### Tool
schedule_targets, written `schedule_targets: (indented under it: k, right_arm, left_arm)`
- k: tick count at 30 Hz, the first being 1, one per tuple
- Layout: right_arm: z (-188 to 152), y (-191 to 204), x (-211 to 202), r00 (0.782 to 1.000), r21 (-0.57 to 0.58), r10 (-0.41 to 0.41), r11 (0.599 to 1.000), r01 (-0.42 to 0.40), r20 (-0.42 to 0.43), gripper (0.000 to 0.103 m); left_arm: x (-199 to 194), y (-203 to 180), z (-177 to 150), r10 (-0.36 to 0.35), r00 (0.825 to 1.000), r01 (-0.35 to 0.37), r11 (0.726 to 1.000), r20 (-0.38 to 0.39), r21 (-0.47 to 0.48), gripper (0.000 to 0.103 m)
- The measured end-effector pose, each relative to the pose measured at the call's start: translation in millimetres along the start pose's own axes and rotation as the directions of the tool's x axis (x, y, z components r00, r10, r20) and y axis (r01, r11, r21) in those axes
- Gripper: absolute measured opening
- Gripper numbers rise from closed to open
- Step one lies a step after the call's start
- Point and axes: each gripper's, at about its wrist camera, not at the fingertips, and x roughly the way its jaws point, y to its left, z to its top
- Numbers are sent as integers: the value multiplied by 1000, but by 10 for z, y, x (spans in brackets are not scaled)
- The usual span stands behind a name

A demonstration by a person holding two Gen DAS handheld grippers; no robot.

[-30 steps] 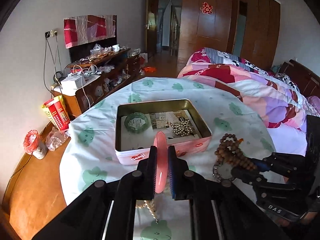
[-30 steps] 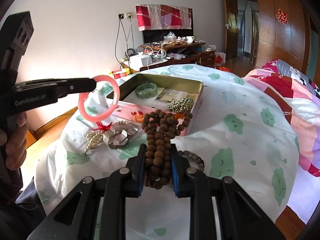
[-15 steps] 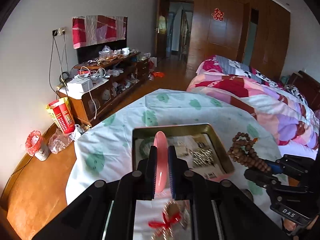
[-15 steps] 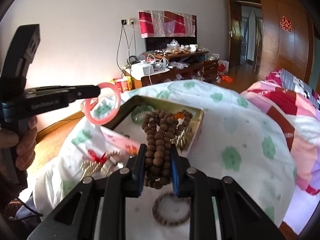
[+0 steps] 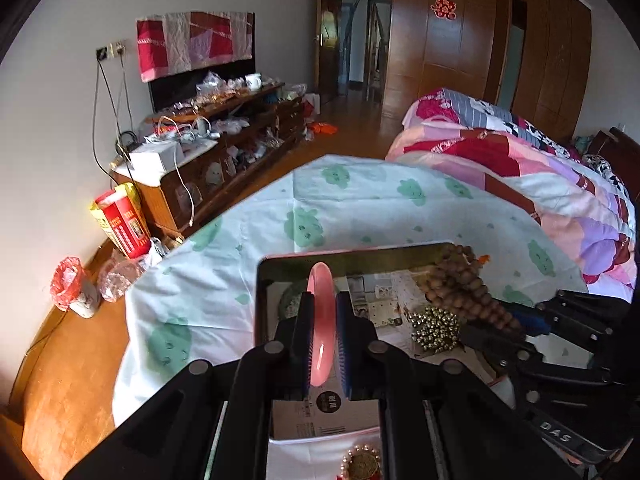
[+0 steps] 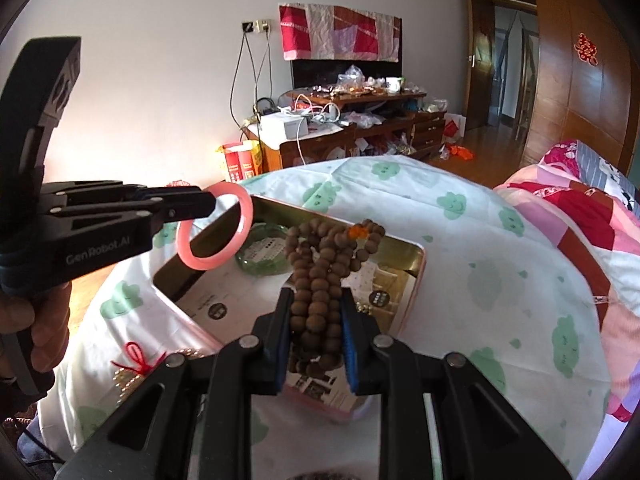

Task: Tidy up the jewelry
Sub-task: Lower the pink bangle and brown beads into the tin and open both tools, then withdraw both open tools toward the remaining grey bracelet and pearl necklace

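Pink bangle [image 5: 321, 326] stands on edge, pinched between the pads of the left gripper [image 5: 323, 350], jaws nearly closed on it; it hangs over the near-left part of the open tin [image 6: 416, 258]; right gripper [image 6: 316, 346] clamps a bunch of brown wooden beads [image 6: 324, 280], jaws narrow, the strand draped above the tin's right half; inside lie a green bangle [image 6: 262, 256], small gold beads [image 5: 434, 328] and printed cards; the tin rests on a white cloth with green prints [image 5: 360, 200]; gold trinkets with a red bow [image 6: 138, 358] lie beside it.
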Motion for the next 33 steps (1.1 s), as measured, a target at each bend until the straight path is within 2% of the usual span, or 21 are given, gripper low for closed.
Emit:
schedule_targets:
  k: [3, 5, 6, 7, 8, 22, 33]
  right_arm:
    - [-13, -32, 132, 1000, 4, 2, 1000, -2, -20, 25]
    - [-26, -47, 174, 1000, 9, -5, 1000, 5, -21, 28]
    - [-36, -62, 184, 999, 14, -29, 999, 30, -21, 39]
    - [-44, -76, 179, 999, 23, -39, 999, 39, -22, 45]
    - [-61, -104, 147, 999, 43, -39, 998, 40, -15, 50]
    - [-410, -198, -345, 996, 145, -91, 985, 94, -24, 52]
    - [-629, -126, -537, 994, 121, -107, 986, 110, -29, 58]
  left_arm:
    - [29, -24, -9, -6, 1000, 6, 1000, 5, 4, 11]
    - [38, -31, -13, -16, 1000, 16, 1000, -7, -2, 31]
    - [4, -35, -25, -1, 1000, 1, 1000, 8, -2, 56]
    - [-43, -39, -36, 18, 999, -18, 1000, 30, 0, 75]
    - [-91, -43, -47, 31, 998, -32, 999, 53, 2, 79]
    - [-399, -146, -375, 29, 998, -31, 999, 51, 30, 79]
    - [-500, -19, -635, 32, 999, -32, 999, 23, -12, 79]
